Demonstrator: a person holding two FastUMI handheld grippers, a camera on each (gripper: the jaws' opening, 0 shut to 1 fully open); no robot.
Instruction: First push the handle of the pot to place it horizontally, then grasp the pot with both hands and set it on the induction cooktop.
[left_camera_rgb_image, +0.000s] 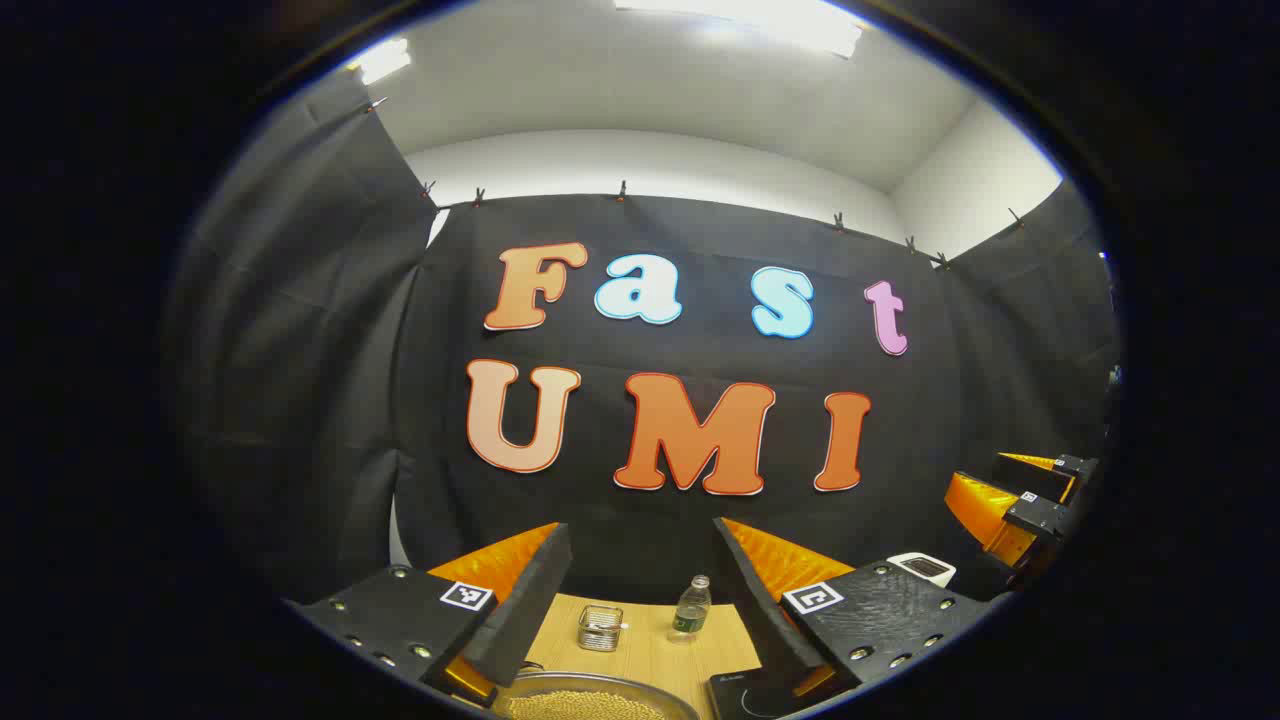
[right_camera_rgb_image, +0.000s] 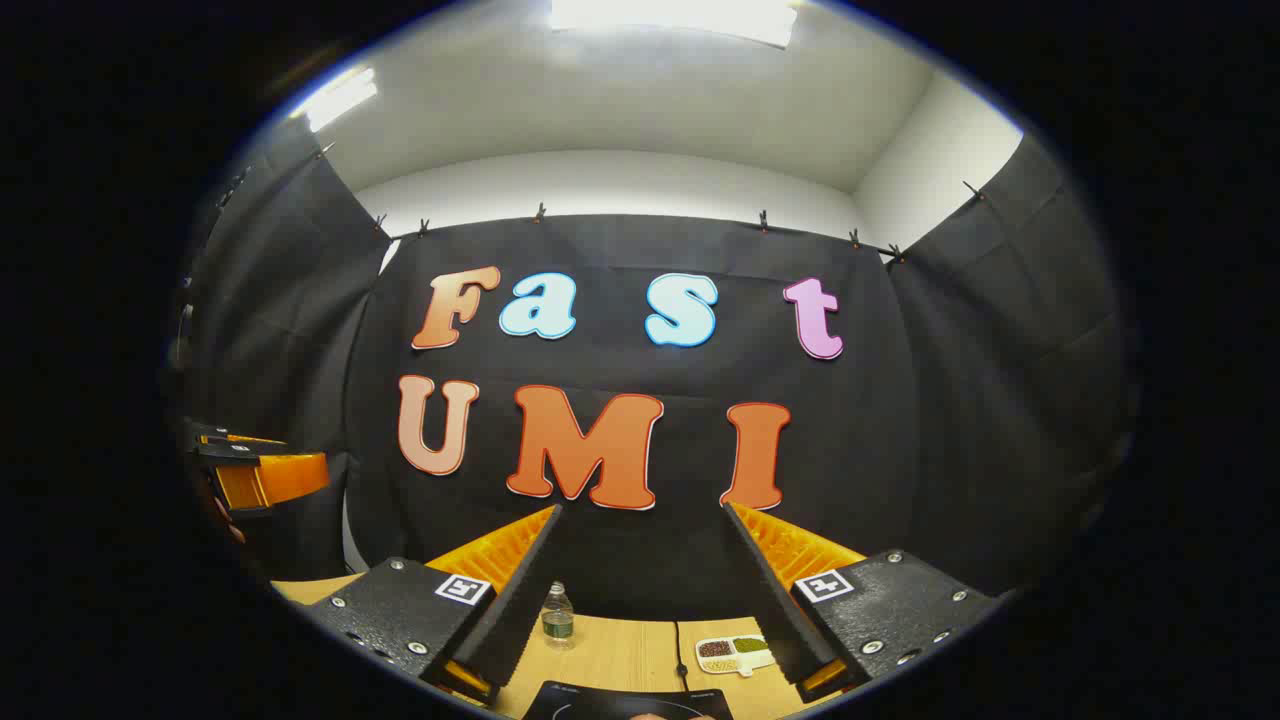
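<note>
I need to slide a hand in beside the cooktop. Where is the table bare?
Bare wood lies between the water bottle and the cooktop's cord. The pot, a wire basket and the induction cooktop crowd the near edge.

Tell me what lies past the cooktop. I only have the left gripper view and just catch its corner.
Observer: In the right gripper view, a dark cable runs from the far edge of the cooktop across the table.
Operator: Anything beside that cable?
Observer: Yes, a small white divided dish lies on the table to the cable's right, with different grains in separate compartments.
</note>
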